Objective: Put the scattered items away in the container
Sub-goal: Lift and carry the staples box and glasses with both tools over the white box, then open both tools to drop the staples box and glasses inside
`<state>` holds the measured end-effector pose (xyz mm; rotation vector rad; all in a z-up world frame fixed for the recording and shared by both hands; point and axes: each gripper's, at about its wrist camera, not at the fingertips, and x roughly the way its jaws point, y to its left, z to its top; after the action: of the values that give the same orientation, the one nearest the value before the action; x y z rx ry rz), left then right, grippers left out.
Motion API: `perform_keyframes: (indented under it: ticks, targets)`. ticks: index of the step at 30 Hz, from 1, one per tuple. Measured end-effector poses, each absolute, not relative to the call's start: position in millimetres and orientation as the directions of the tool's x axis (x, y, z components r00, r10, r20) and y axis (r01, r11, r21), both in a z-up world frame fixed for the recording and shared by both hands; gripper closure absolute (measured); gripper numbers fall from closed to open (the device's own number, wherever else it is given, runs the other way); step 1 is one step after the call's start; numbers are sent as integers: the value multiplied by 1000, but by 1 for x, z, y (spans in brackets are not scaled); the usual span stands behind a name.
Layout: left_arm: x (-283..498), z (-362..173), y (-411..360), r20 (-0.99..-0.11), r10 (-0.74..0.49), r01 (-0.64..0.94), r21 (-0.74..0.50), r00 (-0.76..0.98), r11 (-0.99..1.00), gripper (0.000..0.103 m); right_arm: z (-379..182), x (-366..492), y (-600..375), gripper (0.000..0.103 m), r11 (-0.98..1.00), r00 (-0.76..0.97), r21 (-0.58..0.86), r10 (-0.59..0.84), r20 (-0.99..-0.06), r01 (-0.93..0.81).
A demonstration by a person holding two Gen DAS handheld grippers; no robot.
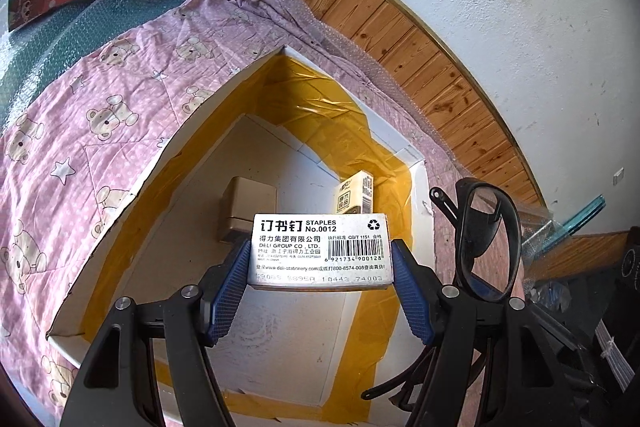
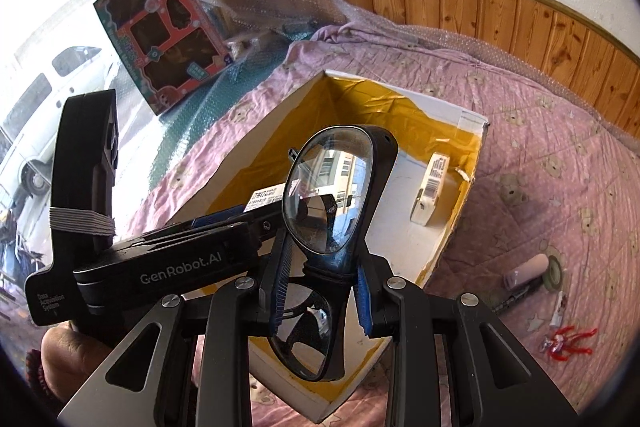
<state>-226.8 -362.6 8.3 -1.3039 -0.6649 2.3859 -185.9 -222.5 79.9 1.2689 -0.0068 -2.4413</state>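
**Blue-padded tongs over the box: two items held, neither released**

Blue ribbed pads of my left tongs (image 1: 320, 267) pinch a small white cardboard staples box (image 1: 320, 251) by its short ends, hanging over the open white cardboard container lined with yellow tape (image 1: 360, 131). My right tongs (image 2: 320, 291) pinch black-framed glasses (image 2: 328, 195) at the bridge, one lens standing up, also above the container.

Already inside: a beige block (image 1: 246, 207) and a small cream carton (image 1: 356, 195).

Recommendation: lower the staples box to the bare white floor near the beige block before spreading the pads; lay the glasses down flat afterwards, lenses clear of hard corners.

Legible: "STAPLES No.0012", "DELI GROUP CO., LTD.", barcode 6921734900128; "GenRobot.AI" on the left unit.

Outstanding on the pink bear-print quilt (image 2: 560, 147): a red figure (image 2: 568, 341) and a pale tube (image 2: 526, 269).
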Motion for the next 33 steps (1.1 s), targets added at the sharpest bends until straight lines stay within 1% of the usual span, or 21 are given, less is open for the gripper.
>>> perform_keyframes:
  ticks: [4, 9, 12, 24, 33]
  targets:
    - [-230, 0, -364, -720, 474, -50, -524, -506, -850, 34, 69, -190, -229, 73, -921, -485, 148, -321, -814, 360]
    - [-234, -13, -365, -728, 505, -32, -556, -463, -831, 34, 53, -193, -229, 73, -919, -438, 132, -298, -848, 370]
    - [-236, -19, -366, -740, 501, -11, -556, -449, -831, 34, 45, -193, -228, 73, -915, -402, 140, -299, -865, 380]
    - [-239, -24, -369, -764, 471, 39, -541, -441, -840, 34, 35, -194, -244, 75, -888, -356, 46, -231, -905, 457]
    - [-240, -25, -370, -775, 458, 60, -533, -436, -844, 33, 29, -199, -243, 75, -888, -307, 85, -244, -920, 451]
